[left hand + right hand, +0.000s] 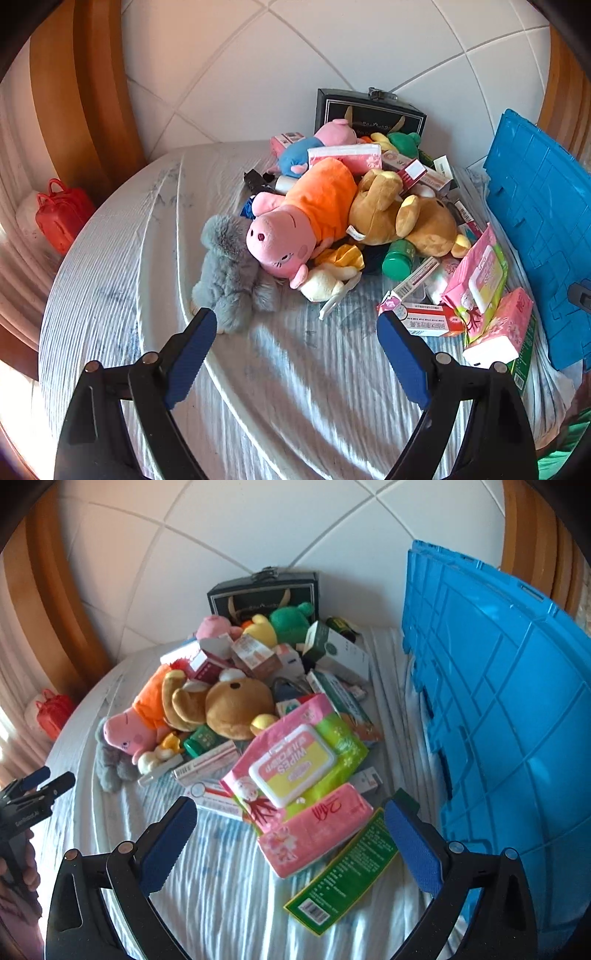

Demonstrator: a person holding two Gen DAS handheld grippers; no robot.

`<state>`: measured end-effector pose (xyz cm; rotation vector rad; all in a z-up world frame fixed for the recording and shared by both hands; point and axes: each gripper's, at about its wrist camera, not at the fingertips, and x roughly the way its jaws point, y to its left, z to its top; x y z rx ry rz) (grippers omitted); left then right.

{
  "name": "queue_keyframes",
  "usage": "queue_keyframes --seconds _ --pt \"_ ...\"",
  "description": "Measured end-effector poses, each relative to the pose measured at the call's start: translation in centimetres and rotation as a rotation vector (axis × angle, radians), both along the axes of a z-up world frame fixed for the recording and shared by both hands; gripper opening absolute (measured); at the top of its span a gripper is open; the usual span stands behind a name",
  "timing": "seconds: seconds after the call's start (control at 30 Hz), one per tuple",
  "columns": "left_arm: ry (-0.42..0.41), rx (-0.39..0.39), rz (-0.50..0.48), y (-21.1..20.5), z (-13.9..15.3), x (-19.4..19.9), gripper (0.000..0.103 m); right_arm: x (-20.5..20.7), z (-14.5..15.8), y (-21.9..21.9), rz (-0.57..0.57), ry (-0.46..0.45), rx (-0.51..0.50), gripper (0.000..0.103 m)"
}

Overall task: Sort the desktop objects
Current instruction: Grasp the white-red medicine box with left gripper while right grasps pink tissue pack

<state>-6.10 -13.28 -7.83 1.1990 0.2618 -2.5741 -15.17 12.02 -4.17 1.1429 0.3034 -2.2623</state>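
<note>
A pile of toys and packets lies on a round table with a striped cloth [122, 280]. It holds a pink pig in orange [295, 221], a grey plush [232, 273], a brown bear [402, 218], a wipes pack [295, 764] and a pink tissue pack [314, 834]. My left gripper [295, 325] is open and empty, short of the grey plush. My right gripper [290, 812] is open and empty, its jaws on either side of the pink tissue pack. The left gripper also shows in the right wrist view [44, 781].
A blue plastic crate [509, 709] stands at the table's right edge. A dark box with a clasp [369, 110] stands behind the pile. A green flat box [343, 878] lies in front. A red bag [61, 214] sits off the table at left. White tiled floor lies beyond.
</note>
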Motion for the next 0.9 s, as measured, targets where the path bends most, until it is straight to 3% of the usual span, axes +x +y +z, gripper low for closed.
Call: queue_keyframes --seconds 0.2,0.47,0.67,0.73,0.8,0.83,0.9 --pt "-0.029 0.017 -0.045 1.1 -2.7 -2.8 0.089 -2.5 -3.6 0.0 -0.027 -0.072 0.075 0.103" --pt "-0.099 0.020 -0.238 5.7 -6.3 -9.9 0.089 -5.3 -6.0 -0.7 -0.051 -0.132 0.102 0.103" --pt "-0.165 0.009 -0.315 8.1 -9.4 -14.3 0.089 -6.9 -7.6 -0.8 -0.080 -0.179 0.124 0.103" --pt "-0.183 0.024 -0.331 8.5 -10.3 -15.3 0.081 -7.3 -8.2 -0.9 -0.088 -0.195 0.135 0.103" --pt "-0.221 0.046 -0.347 8.7 -11.3 -16.1 0.052 -7.6 -8.6 -1.0 -0.090 -0.216 0.142 0.103" --pt "-0.208 0.085 -0.363 8.7 -11.3 -16.1 0.044 -7.6 -8.8 -1.0 -0.093 -0.229 0.142 0.103" --pt "-0.199 0.071 -0.352 8.8 -11.0 -15.9 0.031 -7.5 -9.2 -1.1 -0.095 -0.262 0.139 0.103"
